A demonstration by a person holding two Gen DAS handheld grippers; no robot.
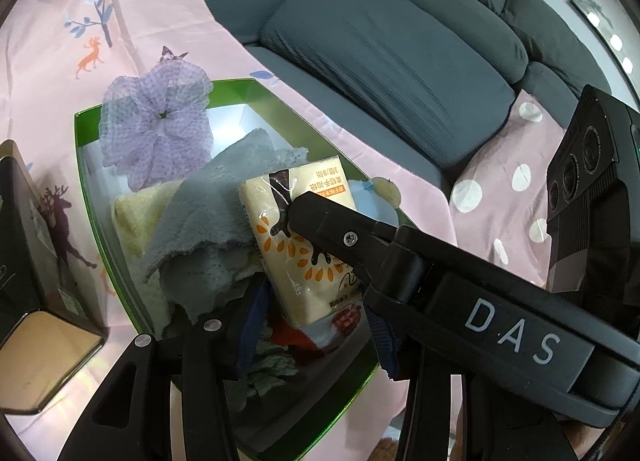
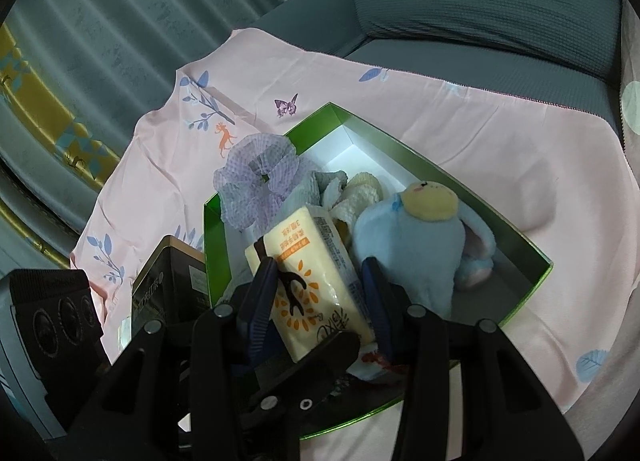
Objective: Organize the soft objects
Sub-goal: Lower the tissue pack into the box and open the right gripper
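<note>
Left wrist view: your pink sheet (image 1: 60, 73) covers a grey sofa (image 1: 384, 49); the green box (image 1: 86, 181) sits on it, and your left claw (image 1: 316, 325) stands apart. Right wrist view alone shows curtains (image 2: 112, 13) and a blue plush (image 2: 412, 241); your right claw (image 2: 316, 301) clamps the tissue pack (image 2: 316, 273) over the box.

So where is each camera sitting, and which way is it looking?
Left wrist: rides the left hand-held gripper, looking down along its fingers into the green box; the right hand-held gripper crosses in, on the tissue pack.
Right wrist: rides the right hand-held gripper, looking down into the green box, its fingers either side of the tissue pack, beside the blue plush toy.
Both show the box, tissue pack, purple scrunchie and pink cloth.
</note>
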